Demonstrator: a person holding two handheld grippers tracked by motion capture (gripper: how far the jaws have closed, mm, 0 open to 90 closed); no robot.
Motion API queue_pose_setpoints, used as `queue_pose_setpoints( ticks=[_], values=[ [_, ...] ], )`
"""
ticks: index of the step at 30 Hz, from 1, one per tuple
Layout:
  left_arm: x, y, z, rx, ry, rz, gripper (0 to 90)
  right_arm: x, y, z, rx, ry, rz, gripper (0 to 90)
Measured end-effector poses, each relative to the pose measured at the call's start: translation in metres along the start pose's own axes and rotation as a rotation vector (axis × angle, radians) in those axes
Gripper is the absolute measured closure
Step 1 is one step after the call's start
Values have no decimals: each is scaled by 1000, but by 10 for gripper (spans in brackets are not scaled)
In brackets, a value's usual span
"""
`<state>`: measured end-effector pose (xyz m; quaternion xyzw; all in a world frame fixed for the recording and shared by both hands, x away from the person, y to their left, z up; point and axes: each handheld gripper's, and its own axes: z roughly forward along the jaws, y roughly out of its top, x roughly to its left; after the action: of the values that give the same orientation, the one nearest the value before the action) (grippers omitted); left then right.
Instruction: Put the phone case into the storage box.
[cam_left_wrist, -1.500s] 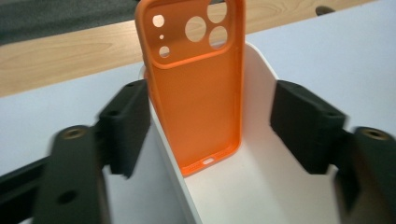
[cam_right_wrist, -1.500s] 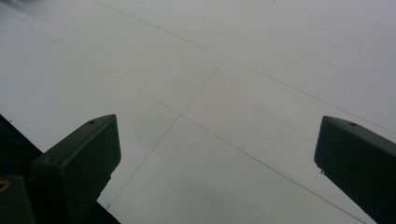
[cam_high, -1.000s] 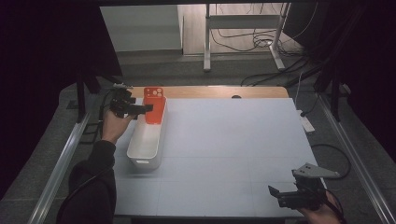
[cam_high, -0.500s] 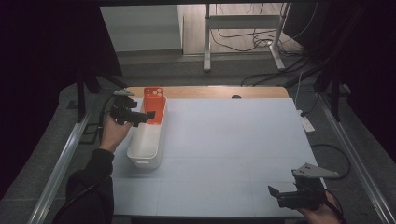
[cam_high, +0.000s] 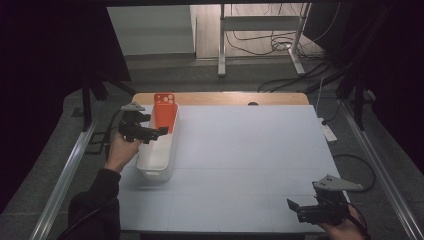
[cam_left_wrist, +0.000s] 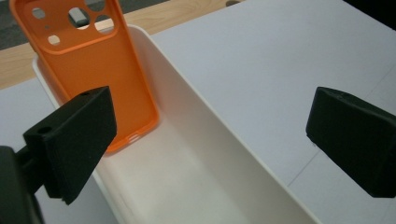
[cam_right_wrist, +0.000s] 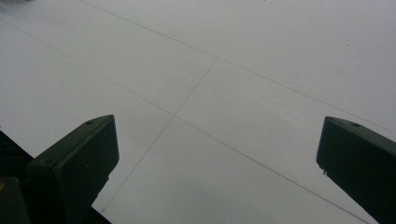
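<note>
1. Orange phone case (cam_left_wrist: 88, 70) stands tilted in the far end of the white bin (cam_high: 159, 165), leaning on its end wall.
2. Left tongs (cam_high: 150, 133) released, empty, at the bin's left rim near the case.
3. Right tongs (cam_high: 300, 209) released, empty, over bare table (cam_high: 250, 150), well apart.
4. Step looks like placement done; next probably calls for clearing the left hand (cam_high: 121, 150) away.

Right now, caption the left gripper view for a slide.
Open left claw above a white bin holding a leaning orange phone case.

Orange phone case (cam_left_wrist: 88, 70); white bin (cam_left_wrist: 201, 163); pale grey table (cam_high: 250, 165); black jaws.
</note>
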<state>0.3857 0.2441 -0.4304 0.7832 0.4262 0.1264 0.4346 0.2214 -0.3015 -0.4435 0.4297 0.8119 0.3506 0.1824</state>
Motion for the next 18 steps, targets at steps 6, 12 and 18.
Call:
queue_pose_setpoints(
  ticks=[6,12,18],
  values=[
    [-9,-6,-5,-7,-17,12,25,0,0,0,1,1,-2,0],
    [-18,-14,-9,-6,-16,29,12,0,0,0,0,1,-3,0],
    [-26,-22,-17,-11,-14,24,0,0,0,0,-1,1,-4,0]
  ],
)
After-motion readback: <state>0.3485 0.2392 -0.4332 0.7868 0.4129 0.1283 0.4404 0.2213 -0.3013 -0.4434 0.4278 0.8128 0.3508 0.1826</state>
